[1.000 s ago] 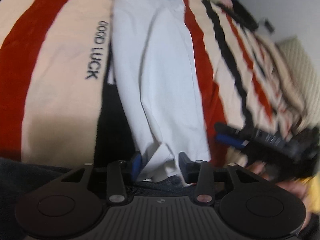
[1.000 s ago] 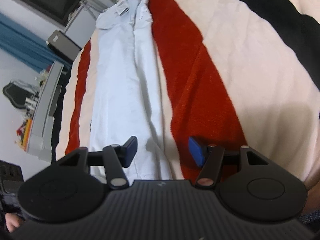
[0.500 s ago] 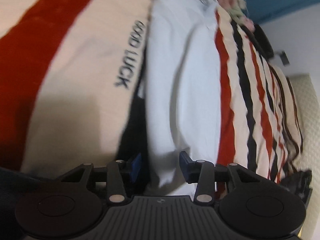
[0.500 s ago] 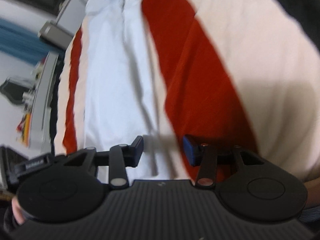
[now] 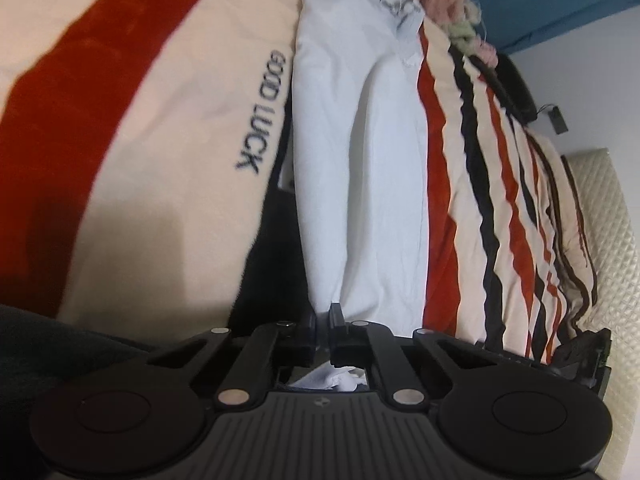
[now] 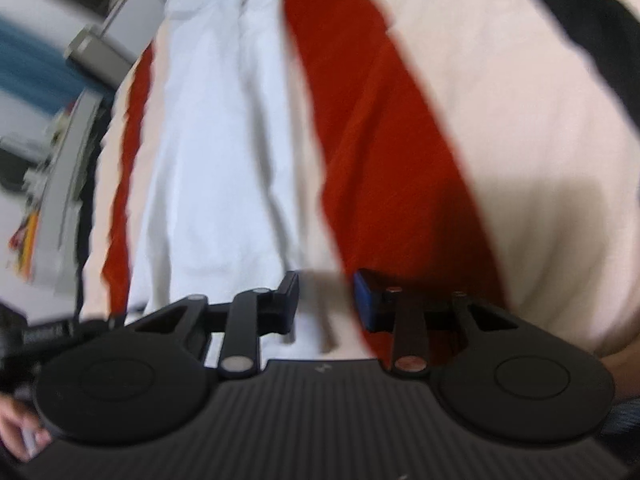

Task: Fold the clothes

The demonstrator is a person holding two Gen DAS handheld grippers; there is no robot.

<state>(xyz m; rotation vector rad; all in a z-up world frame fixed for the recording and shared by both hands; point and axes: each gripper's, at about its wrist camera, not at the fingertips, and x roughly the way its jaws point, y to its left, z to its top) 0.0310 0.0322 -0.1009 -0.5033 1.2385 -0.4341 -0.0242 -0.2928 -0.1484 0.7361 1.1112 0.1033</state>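
Here, left tongs [image 5: 323, 316] clamped on white shirt [image 5: 360, 160] hem, right tongs [image 6: 326, 300] agape over it.

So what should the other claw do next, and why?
Probably close the right claw on the pale blue shirt. The left claw is shut on its own hem corner, while the right one is open with the hem's edge lying between its fingers. Both corners need holding to fold.
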